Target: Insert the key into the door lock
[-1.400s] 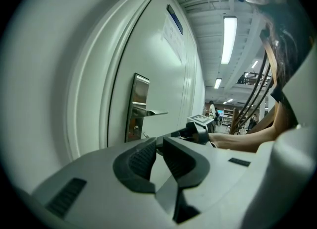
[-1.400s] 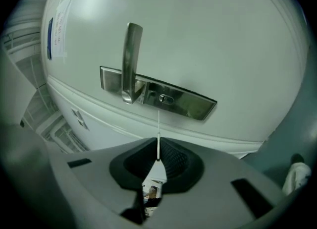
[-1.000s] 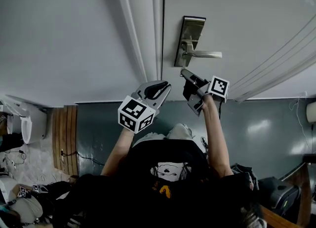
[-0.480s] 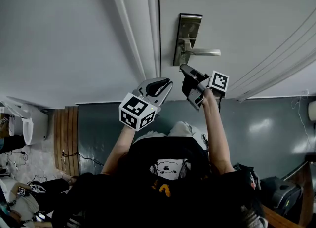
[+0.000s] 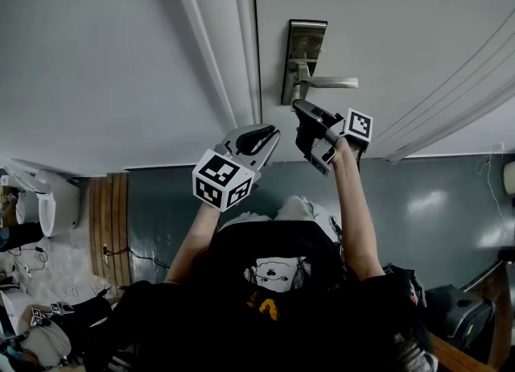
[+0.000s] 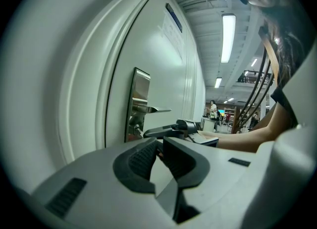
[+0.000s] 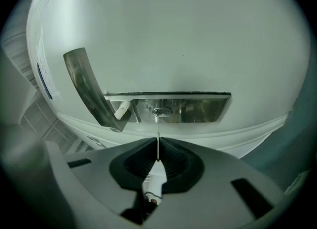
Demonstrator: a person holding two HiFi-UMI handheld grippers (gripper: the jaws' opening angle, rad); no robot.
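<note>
key thin, edge-on toward lock

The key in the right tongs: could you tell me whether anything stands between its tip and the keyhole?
Nothing visible does. The thin silver key, clamped in the right tongs, points straight at the keyhole in the brushed-metal lock plate; the metal lever handle lies off to the side, clear of that line.

We wear a black short-sleeved top with a white cartoon print and a small yellow mark. Our light grey plastic left gripper and right gripper carry black ribbed pads and black-and-white marker cubes.
</note>
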